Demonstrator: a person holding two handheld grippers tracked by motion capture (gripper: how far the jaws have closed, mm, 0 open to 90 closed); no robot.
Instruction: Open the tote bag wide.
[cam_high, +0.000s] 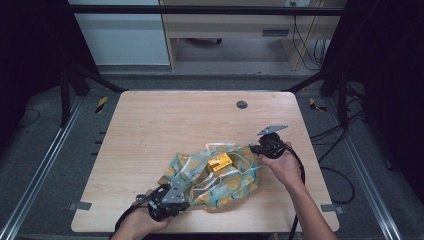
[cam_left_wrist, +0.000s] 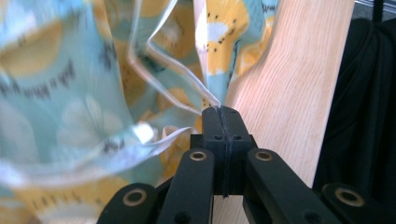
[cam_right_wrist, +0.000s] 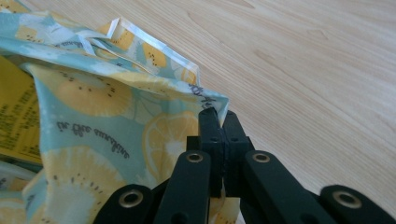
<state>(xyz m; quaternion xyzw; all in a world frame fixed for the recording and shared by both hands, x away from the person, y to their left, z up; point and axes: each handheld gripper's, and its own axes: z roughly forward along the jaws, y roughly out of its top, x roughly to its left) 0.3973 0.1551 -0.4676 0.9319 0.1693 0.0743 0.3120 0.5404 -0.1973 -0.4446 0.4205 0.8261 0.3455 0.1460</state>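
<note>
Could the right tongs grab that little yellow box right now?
Probably not. The right tongs are shut on the cloth edge, so they'd have to let go first; the box itself lies uncovered nearby.

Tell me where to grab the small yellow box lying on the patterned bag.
Take the yellow box across its two long sides, coming straight down from above. It lies flat and exposed on top of the fruit-print bag, whose folds crowd its sides, so a sideways approach would likely snag.

You'll find cursive script printed on the fruit-pattern bag (cam_right_wrist: 116, 126), too small & distorted to read. Yellow box (cam_right_wrist: 16, 121) inside carries dark print lines, also illegible. No other text, nos. or signs.
</note>
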